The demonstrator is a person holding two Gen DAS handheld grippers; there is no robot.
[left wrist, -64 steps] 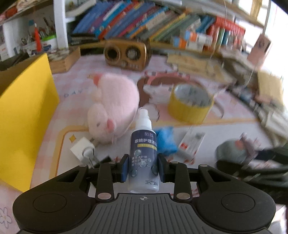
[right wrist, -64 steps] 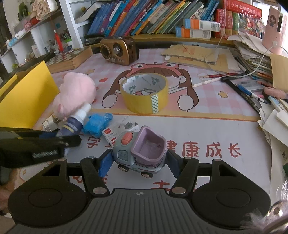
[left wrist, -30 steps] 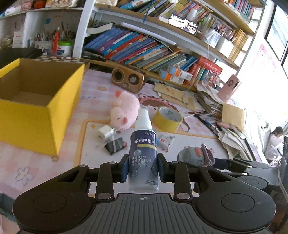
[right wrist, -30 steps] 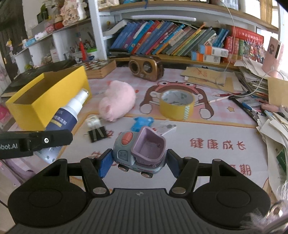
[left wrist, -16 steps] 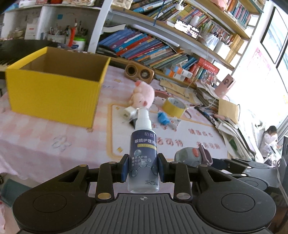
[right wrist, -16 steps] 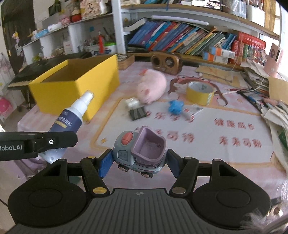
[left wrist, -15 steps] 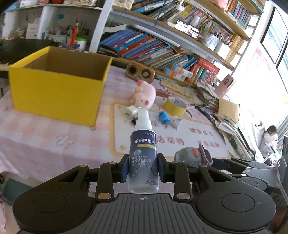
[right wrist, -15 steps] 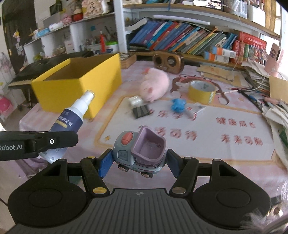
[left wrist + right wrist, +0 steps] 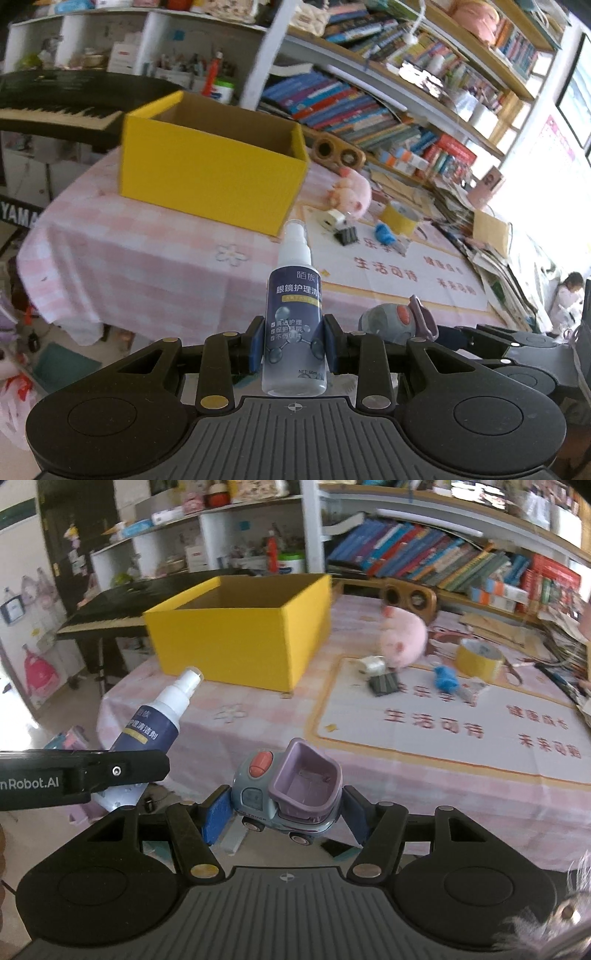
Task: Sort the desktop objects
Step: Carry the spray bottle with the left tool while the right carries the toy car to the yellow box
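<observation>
One spray bottle (image 9: pixel 294 325), one toy truck (image 9: pixel 286 786), one box (image 9: pixel 210 177).

Bookshelves (image 9: pixel 388 110), keyboard (image 9: pixel 55 114), pink tablecloth (image 9: pixel 147 266)

spray bottle (image 9: pixel 294 325): glossy plastic | toy truck (image 9: pixel 286 788): smooth plastic | box (image 9: pixel 210 177): matt cardboard

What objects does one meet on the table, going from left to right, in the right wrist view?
Yellow box → white charger plug → pink plush pig → blue toy → yellow tape roll.
</observation>
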